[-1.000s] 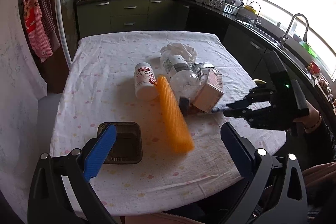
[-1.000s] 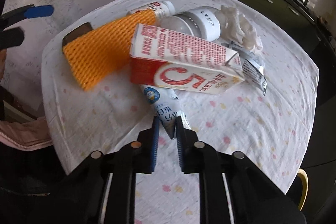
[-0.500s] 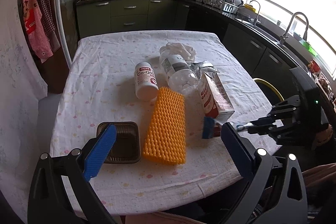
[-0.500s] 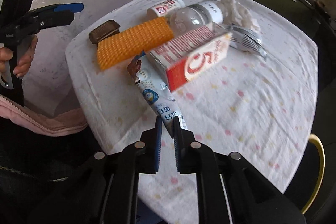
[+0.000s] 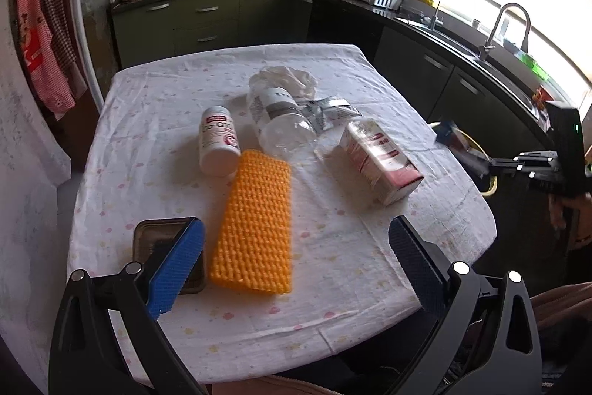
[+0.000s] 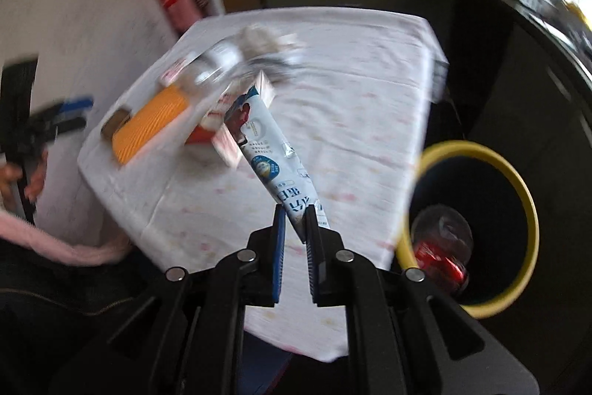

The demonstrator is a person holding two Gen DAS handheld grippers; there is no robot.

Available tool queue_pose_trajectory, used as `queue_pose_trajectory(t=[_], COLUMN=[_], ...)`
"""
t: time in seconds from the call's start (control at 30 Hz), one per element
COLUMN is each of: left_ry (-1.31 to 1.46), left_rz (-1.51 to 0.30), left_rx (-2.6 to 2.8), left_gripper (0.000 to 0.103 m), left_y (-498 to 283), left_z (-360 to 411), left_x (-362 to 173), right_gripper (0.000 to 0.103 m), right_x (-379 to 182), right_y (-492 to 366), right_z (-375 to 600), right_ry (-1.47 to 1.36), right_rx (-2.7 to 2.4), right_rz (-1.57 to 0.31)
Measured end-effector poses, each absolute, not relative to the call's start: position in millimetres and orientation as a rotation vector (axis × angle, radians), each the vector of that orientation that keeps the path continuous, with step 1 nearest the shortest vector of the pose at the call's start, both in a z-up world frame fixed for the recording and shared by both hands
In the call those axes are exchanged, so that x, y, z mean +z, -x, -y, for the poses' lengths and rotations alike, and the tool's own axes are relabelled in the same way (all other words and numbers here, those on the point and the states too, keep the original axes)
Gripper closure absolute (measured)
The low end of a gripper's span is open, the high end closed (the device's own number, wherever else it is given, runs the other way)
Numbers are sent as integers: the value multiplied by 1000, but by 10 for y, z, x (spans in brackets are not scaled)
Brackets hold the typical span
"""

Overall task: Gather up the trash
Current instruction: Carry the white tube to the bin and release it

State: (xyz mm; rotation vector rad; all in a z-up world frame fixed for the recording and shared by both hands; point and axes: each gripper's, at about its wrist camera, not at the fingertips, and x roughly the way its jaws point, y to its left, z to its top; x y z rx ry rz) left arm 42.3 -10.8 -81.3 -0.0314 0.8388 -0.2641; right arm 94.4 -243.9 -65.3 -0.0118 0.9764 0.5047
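Right wrist view showed a yellow-rimmed bin beside the table, with a clear bottle with a red label lying inside. A blue-and-white wrapper stuck up from the right gripper, its lower end pinched between nearly closed fingers. The left gripper gaped wide over the tablecloth, holding nothing.

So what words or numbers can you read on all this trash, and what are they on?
"Co-Q10", partly cut off by the curve: white pill bottle lying on the table.
Printed characters, tilted and too blurred to read: blue-and-white wrapper pinched in the right claw.
Red print, too small to read: milk carton.
Grey label text, too small to read: clear plastic bottle.
Nothing written: orange foam net.
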Motion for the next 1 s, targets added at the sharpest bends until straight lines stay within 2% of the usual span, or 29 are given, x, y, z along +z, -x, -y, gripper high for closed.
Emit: queue_pose_trajectory(t=[0.27, 0.53, 0.6, 0.67, 1.0], left_ry=[-4, -38, -43, -48, -76], left_rz=[-845, -857, -864, -874, -942], left_rx=[-292, -339, -346, -353, -387], left_gripper=[5, 5, 5, 5, 5], left_y=[-487, -527, -542, -561, -718], left_z=[340, 564, 619, 675, 1020], left_x=[-788, -793, -811, -835, -959], right_gripper=[93, 92, 87, 63, 59], right_x=[-677, -1052, -1160, -1247, -1311], right_y=[-975, -1264, -1362, -1443, -1365], right_z=[2978, 3653, 3764, 3852, 3806], right_ry=[-73, -117, -143, -201, -222], right_rx=[311, 13, -29, -35, -38], right_rz=[-966, -1055, -1065, -1063, -1031])
